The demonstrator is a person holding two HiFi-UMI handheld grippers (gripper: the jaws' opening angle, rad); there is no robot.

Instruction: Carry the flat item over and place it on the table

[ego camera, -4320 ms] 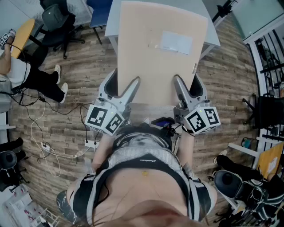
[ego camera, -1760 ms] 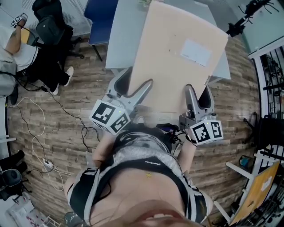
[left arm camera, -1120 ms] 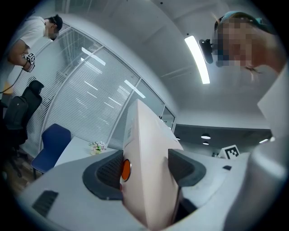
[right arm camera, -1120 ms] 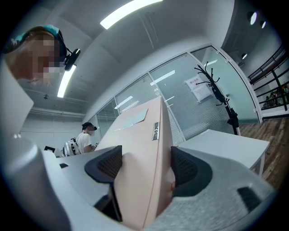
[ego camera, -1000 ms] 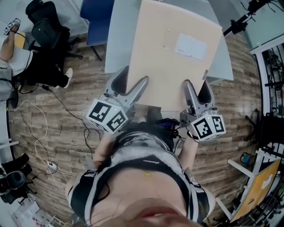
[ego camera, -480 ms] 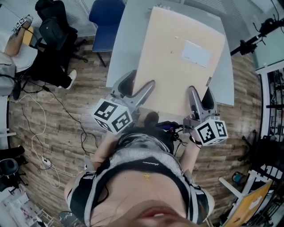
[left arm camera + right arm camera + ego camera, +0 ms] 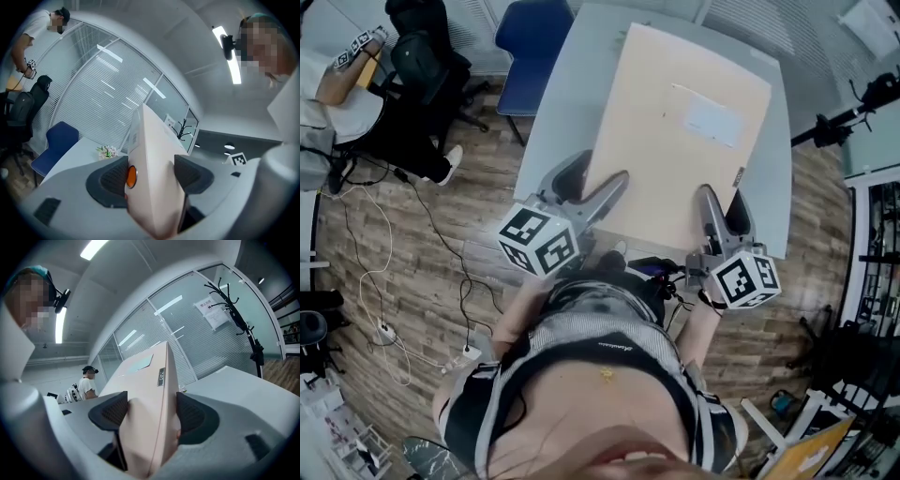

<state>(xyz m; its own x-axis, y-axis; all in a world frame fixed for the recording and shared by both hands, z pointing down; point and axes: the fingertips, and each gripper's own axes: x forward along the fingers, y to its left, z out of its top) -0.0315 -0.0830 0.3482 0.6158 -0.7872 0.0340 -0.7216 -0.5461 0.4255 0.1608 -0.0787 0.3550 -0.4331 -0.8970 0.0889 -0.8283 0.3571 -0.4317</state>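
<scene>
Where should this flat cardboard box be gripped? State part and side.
Grip the flat cardboard box at its near edge, from the person's side: it is thin there; the left gripper and right gripper each clamp it near a corner.

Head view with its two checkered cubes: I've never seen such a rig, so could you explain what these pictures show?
No robot here: a person wears a head camera looking down at their own body and two hand-held grippers; the marker cubes belong to those. The left gripper and right gripper each clamp the near edge of a flat beige board, held over a grey table. The other two pictures come from cameras riding on each gripper: both show the board pinched between dark pads. Small flowers sit on the table. Whether the board touches it yet, I cannot tell.
</scene>
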